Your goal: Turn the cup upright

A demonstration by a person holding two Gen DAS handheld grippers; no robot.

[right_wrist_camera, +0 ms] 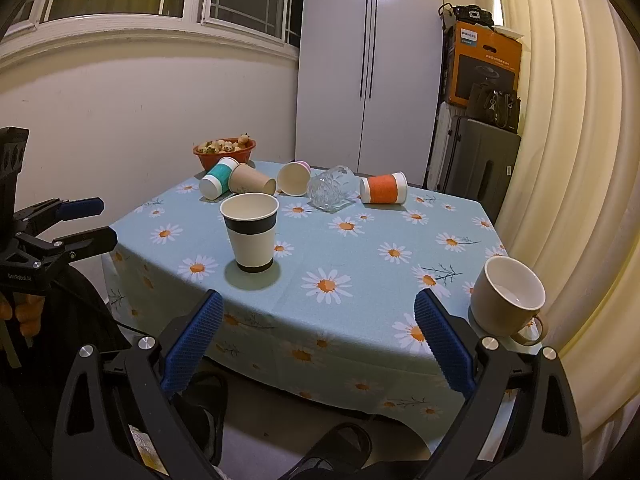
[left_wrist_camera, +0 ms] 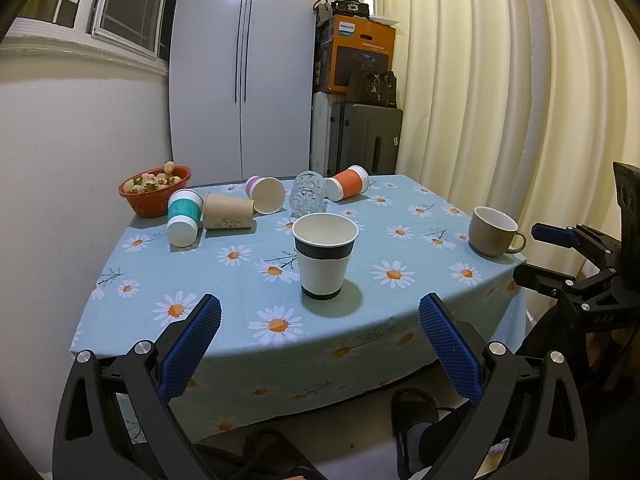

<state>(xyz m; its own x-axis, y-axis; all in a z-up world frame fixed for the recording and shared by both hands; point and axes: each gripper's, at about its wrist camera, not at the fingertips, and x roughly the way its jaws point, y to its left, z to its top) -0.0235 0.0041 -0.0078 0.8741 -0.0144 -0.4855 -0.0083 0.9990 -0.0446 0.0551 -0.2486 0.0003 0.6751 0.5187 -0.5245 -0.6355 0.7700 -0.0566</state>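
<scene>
Your left gripper (left_wrist_camera: 320,312) is released: its two blue, ribbed rubber pads (left_wrist_camera: 192,344) stand wide apart over the near table edge, holding nothing. Your right gripper (right_wrist_camera: 318,308) is likewise released, pads spread and empty, near the table's right corner.

The table (left_wrist_camera: 404,300) is covered with a light-blue cloth printed with white daisies; the cloth drapes over the near edge.

The black-banded paper cup (left_wrist_camera: 325,256), a tapered white cylinder with a dark band near the rim and another at the base, stands upright near the middle of the table, mouth up. A smooth tan ceramic mug (left_wrist_camera: 494,231) with a loop handle stands upright at the right edge.

Along the far side, five vessels lie on their sides:
- teal cup (left_wrist_camera: 183,218), white ends, at the left
- plain brown paper cup (left_wrist_camera: 228,211), touching the teal one
- purple-rimmed cup (left_wrist_camera: 266,194), open mouth facing you
- cut-glass tumbler (left_wrist_camera: 307,194), faceted and clear
- orange cup (left_wrist_camera: 347,183), white ends, at the right

A red bowl (left_wrist_camera: 154,196) of pale fruit sits at the far left corner.
</scene>
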